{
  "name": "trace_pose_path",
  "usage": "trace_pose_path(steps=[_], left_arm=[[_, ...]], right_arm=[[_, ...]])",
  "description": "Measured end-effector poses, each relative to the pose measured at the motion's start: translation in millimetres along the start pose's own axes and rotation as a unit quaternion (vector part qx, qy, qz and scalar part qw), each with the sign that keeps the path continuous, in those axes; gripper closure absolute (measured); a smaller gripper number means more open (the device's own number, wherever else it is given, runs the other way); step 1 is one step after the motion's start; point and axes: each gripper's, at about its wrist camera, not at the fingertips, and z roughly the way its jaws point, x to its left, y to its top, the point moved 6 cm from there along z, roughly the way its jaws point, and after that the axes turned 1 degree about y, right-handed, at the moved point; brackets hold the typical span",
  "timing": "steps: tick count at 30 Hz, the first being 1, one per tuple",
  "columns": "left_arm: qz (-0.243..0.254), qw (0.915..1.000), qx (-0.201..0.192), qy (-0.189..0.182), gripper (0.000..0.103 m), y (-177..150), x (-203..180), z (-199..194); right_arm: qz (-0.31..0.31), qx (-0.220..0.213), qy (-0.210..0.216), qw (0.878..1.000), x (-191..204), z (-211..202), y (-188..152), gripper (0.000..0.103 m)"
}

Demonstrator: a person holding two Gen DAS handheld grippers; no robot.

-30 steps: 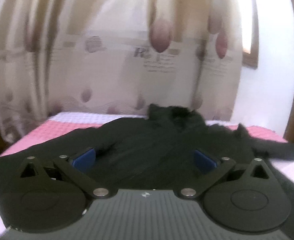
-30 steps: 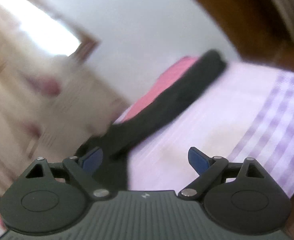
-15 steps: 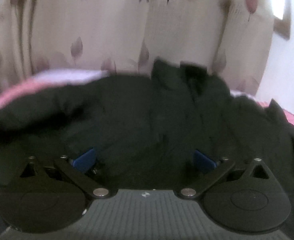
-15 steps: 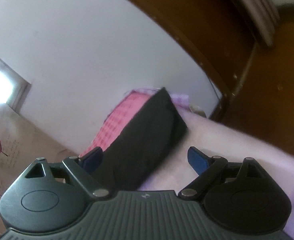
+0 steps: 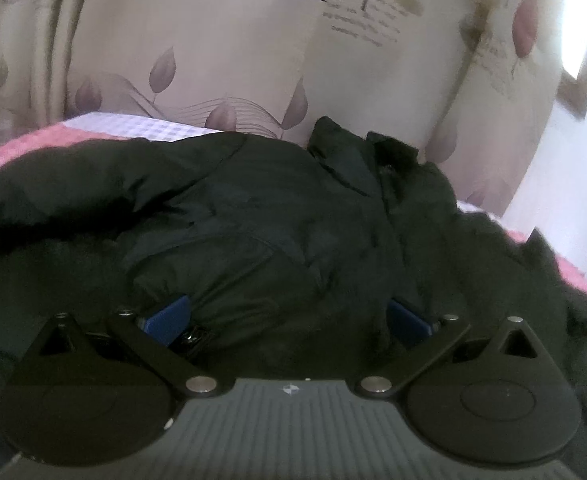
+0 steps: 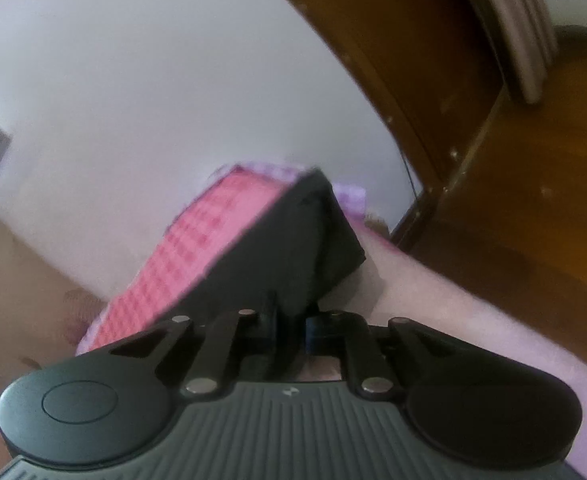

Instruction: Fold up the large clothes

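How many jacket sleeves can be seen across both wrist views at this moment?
2. One sleeve stretches left across the bed in the left wrist view; the other sleeve is pinched in the right gripper.

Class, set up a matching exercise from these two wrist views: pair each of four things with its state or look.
Things:
1. left gripper
2. right gripper
3. black jacket
4. curtain

States:
A. printed with leaves, hanging behind the bed
B. shut on a sleeve
C. open, fingers apart over dark fabric
D. spread out on the bed

Pairs: 1-C, 2-B, 3-D, 4-A
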Motion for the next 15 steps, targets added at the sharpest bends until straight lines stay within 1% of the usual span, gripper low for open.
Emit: trace_pose_path(steps=[2, 3, 5, 8, 11, 13, 15], left_arm=[[-0.020, 0.9997, -0.008, -0.011, 0.000, 1.1, 5.3, -2.6], [-0.035, 0.9992, -0.014, -0.015, 0.000, 2.1, 9.5, -4.7], [-0.074, 0.9966, -0.029, -0.024, 0.000, 3.5, 20.4, -8.6], [-0.119, 0.9913, -0.041, -0.038, 0.000, 4.4, 31.7, -12.2], [-0.124, 0.9902, -0.050, -0.041, 0.000, 5.4, 32.3, -15.9], [-0.129, 0.9893, -0.055, -0.043, 0.000, 6.0, 33.9, -17.8], [-0.141, 0.9869, -0.062, -0.048, 0.000, 6.4, 37.8, -19.8]], right_arm=[[-0.009, -0.029, 0.029, 0.999, 30.2, -11.1, 14.4, 0.093], [-0.023, -0.047, 0.043, 0.998, 54.4, -20.8, 21.5, 0.093], [-0.041, -0.066, 0.073, 0.994, 101.4, -38.4, 30.3, 0.093], [-0.078, -0.086, 0.130, 0.985, 183.0, -62.2, 27.7, 0.093], [-0.106, -0.086, 0.196, 0.971, 264.7, -78.5, 7.7, 0.093], [-0.131, -0.075, 0.235, 0.960, 319.1, -84.6, -17.5, 0.093], [-0.154, -0.050, 0.273, 0.948, 366.7, -82.6, -51.3, 0.093]])
